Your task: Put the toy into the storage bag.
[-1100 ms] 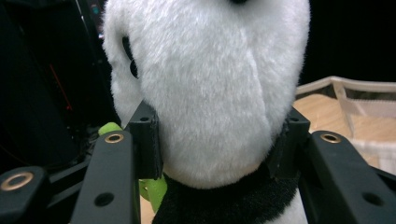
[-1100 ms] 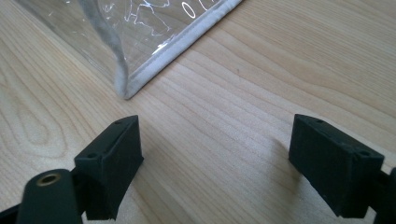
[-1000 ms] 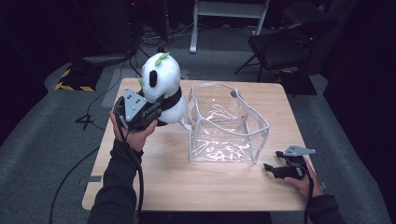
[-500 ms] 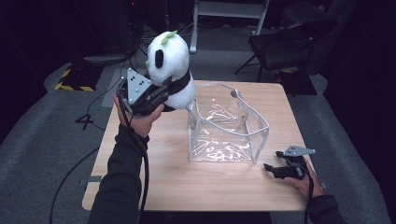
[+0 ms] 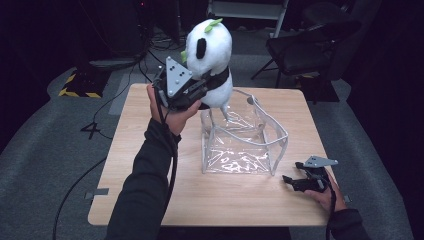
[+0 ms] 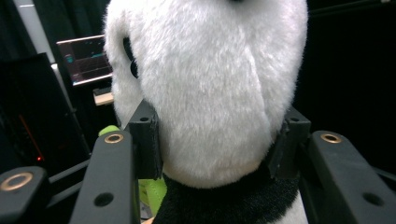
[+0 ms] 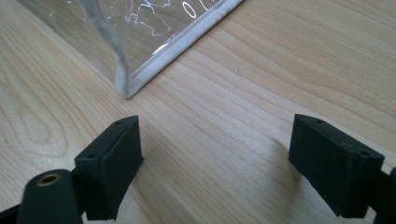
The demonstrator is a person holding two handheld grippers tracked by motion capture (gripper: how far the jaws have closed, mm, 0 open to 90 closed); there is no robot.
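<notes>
A white and black plush panda [image 5: 210, 65] with a green leaf on its head hangs in the air above the back left corner of a clear plastic bag [image 5: 245, 135]. My left gripper [image 5: 200, 90] is shut on its middle, jaws pressing into the white fur [image 6: 210, 107] from both sides above a black band. The bag stands open on the wooden table [image 5: 150, 165]. My right gripper [image 5: 290, 181] rests on the table near the bag's front right corner [image 7: 123, 88], its jaws wide apart with bare wood between them.
A black chair [image 5: 305, 50] and cables on the grey floor [image 5: 75, 145] lie beyond the table. A lit screen [image 6: 86, 58] shows behind the panda in the left gripper view. Bare tabletop lies left of and in front of the bag.
My left gripper has lifted the panda off the table and carried it up and to the right, toward the bag's opening. The right gripper has stayed put.
</notes>
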